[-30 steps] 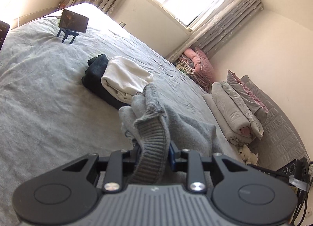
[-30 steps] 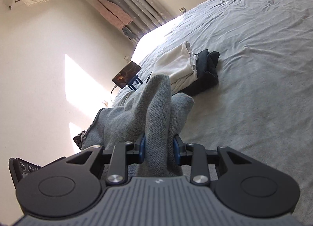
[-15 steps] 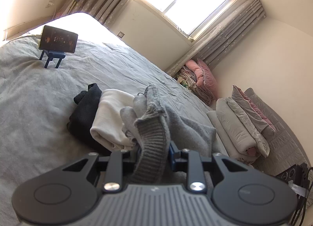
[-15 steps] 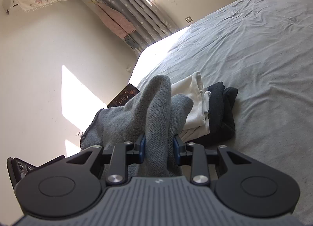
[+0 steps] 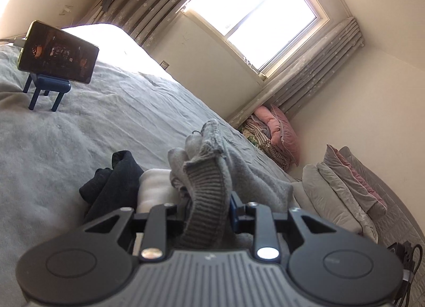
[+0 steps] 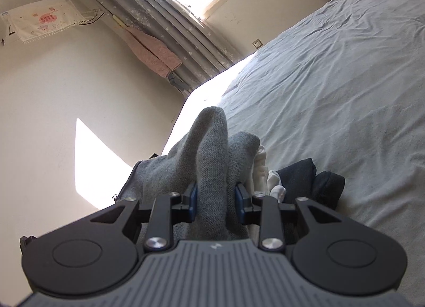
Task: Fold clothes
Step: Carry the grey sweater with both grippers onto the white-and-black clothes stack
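Both grippers are clamped on the soft grey knitted sweater [image 5: 209, 174], left gripper [image 5: 209, 206] pinching its ribbed hem, right gripper [image 6: 216, 198] a bunched fold, the limp, light cloth sagging between them just above the folded white garment [image 5: 156, 187].

Left gripper [image 5: 207, 208] clamped on cloth, right gripper [image 6: 216, 198] likewise

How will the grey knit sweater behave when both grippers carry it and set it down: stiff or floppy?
Probably floppy: the grey knit sweater bunches into soft folds above the right gripper. Its ribbed edge bends over at the left gripper, so it should sag between them. The fuzzy knit seems unlikely to slip from the pads.
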A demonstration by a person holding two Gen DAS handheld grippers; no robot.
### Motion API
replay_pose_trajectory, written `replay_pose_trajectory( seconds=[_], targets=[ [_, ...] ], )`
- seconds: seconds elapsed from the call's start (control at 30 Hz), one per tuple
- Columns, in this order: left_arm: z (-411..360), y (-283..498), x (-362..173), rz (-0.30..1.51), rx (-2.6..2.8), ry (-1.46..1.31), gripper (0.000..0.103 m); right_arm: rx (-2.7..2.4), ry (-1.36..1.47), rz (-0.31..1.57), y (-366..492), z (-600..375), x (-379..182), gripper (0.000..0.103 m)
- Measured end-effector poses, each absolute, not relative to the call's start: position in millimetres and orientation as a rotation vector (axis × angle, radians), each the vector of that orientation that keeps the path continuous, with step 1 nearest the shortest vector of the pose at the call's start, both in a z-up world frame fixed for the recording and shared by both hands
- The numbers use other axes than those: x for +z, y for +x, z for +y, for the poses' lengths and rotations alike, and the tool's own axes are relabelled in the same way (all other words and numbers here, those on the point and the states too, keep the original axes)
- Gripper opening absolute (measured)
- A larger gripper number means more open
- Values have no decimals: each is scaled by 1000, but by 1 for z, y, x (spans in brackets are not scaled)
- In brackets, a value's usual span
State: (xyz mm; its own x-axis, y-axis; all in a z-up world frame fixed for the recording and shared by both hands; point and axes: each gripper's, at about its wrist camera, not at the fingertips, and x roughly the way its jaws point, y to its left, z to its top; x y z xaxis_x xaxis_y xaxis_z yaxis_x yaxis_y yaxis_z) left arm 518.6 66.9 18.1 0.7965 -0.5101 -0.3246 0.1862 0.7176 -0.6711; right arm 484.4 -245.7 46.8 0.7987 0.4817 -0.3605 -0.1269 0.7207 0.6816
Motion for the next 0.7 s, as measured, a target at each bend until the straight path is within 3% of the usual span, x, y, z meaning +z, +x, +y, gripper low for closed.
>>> replay_pose_trajectory(
  seconds=[0.1,0.17,0.2,0.23,0.27,0.3,0.5,0.57,0.63,0.7],
  targets=[
    [71,527,-7,507,-390,-692,36,321,670,533,488,-243,23,36],
    [74,527,-11,494,-394,-708,39,304,685,508,486,-243,10,49],
    [74,526,-10,493,-393,-708,41,296,687,503,483,-244,10,61],
    [74,524,-5,499,-377,-690,48,287,688,499,481,-245,10,66],
    [74,522,1,506,-348,-663,63,278,690,494,478,-246,10,67],
    [75,519,7,500,-322,-640,65,271,674,488,475,-246,16,70],
    [82,501,42,379,-237,-580,65,207,519,411,464,-230,55,71],
    [74,496,50,342,-236,-540,56,192,467,369,462,-220,66,68],
    [65,493,56,310,-241,-500,41,185,431,344,460,-210,71,48],
    [55,492,57,295,-261,-466,33,186,380,338,463,-200,67,42]
  ],
)
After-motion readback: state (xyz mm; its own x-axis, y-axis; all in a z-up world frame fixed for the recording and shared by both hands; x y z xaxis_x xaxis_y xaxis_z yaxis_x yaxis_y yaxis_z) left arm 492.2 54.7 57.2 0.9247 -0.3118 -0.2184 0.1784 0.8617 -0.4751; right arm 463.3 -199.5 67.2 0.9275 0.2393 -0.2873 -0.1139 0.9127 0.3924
